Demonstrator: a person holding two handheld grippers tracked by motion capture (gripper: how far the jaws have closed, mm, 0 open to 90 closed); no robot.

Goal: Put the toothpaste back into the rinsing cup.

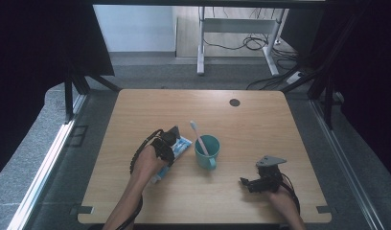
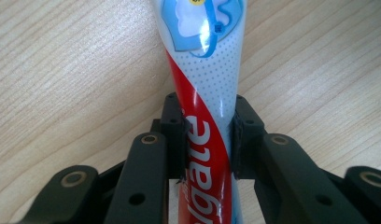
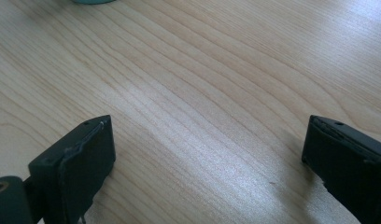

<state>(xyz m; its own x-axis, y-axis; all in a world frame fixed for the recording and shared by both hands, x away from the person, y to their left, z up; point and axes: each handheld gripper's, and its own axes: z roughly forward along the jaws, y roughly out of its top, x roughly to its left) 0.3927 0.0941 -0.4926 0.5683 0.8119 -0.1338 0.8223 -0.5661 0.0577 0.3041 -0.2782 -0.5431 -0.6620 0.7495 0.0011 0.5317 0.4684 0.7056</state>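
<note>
Your left gripper pinches the toothpaste tube mid-body on the counter; squeeze harder and paste could ooze, or it slips.

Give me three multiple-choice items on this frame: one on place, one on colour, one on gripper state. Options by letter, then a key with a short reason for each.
1. Where is the toothbrush?
A. Flat on the table
B. Standing in the cup
C. In the right gripper

2. What colour is the cup?
A. Teal
B. Red
C. Yellow

3. How does the left gripper stand?
A. Wide open over bare wood
B. Shut on the cup's handle
C. Shut on the toothpaste tube

Key:
1 B: in the high view its pink handle leans out of the cup's mouth.
2 A: the high view shows a teal wall and handle.
3 C: in the left gripper view both pads press the sides of the toothpaste tube, which lies on the table.
</note>
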